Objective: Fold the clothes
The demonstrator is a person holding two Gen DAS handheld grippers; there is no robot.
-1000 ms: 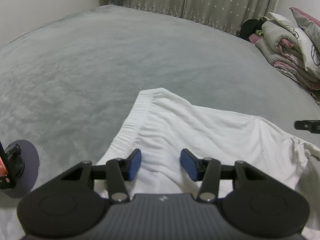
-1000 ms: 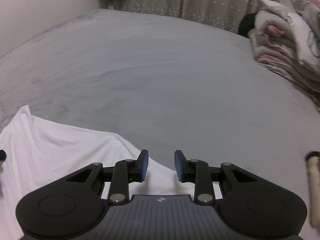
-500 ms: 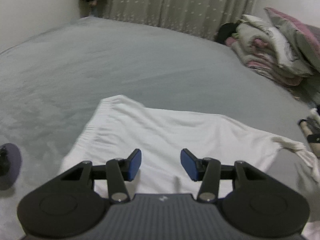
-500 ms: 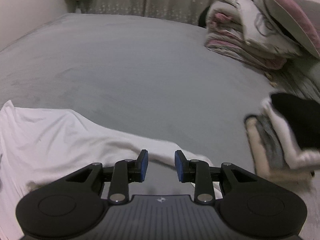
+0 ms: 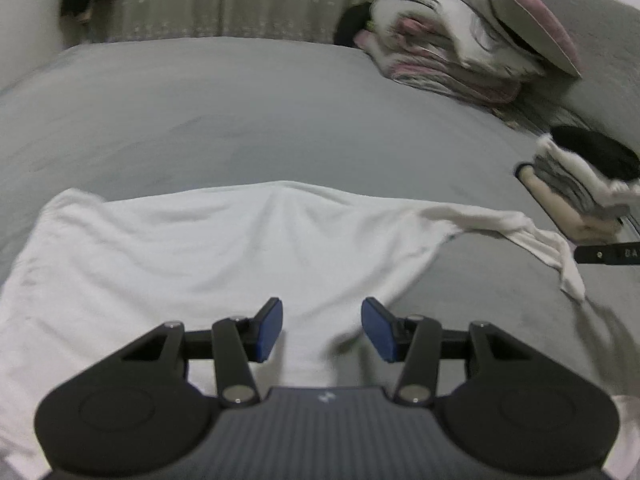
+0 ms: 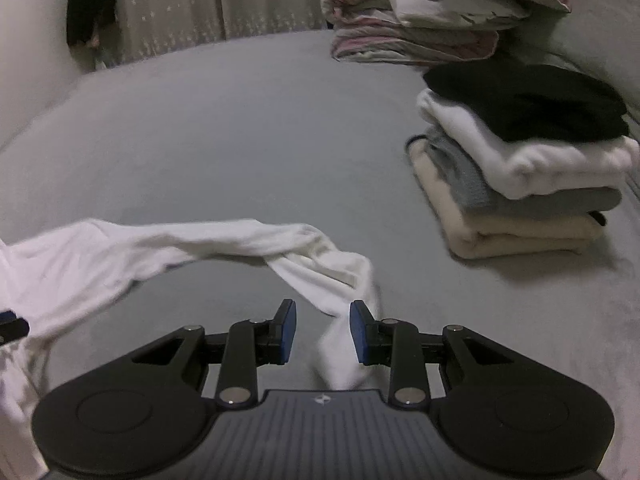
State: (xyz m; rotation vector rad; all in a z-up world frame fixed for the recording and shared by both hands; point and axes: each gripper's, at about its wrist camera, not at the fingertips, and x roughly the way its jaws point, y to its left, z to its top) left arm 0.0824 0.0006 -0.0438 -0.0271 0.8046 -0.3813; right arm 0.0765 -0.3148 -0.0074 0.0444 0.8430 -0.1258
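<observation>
A white garment (image 5: 208, 248) was seen spread across the near part of a grey bed (image 5: 240, 112), its broad body lying to the left and a narrow, twisted strip of it trailing off to the right. In the left wrist view the left gripper (image 5: 322, 328) was held over the near edge of the garment's body, with white cloth showing below and between its blue pads; the jaws stood parted, and the pads were not pressed on the cloth, so nothing was grasped. At the right edge of that view a dark tip of the other gripper was visible just beside the end of the trailing strip.

In the right wrist view the right gripper (image 6: 323, 334) was held over the end of that strip (image 6: 328, 280), which ran from the garment's body at the left, crossed the grey cover and dropped between the two pads. The jaws were partly parted; the cloth lay close against the right pad, but whether it was actually being touched could not be told, and a clear gap was seen at the left pad.

A stack of folded clothes (image 6: 520, 176), black on top, then white, grey and cream, was set on the bed to the right, well apart from the garment. Folded bedding (image 6: 416, 28) was piled behind it, and a patterned curtain (image 6: 180, 4) hung at the far side.
</observation>
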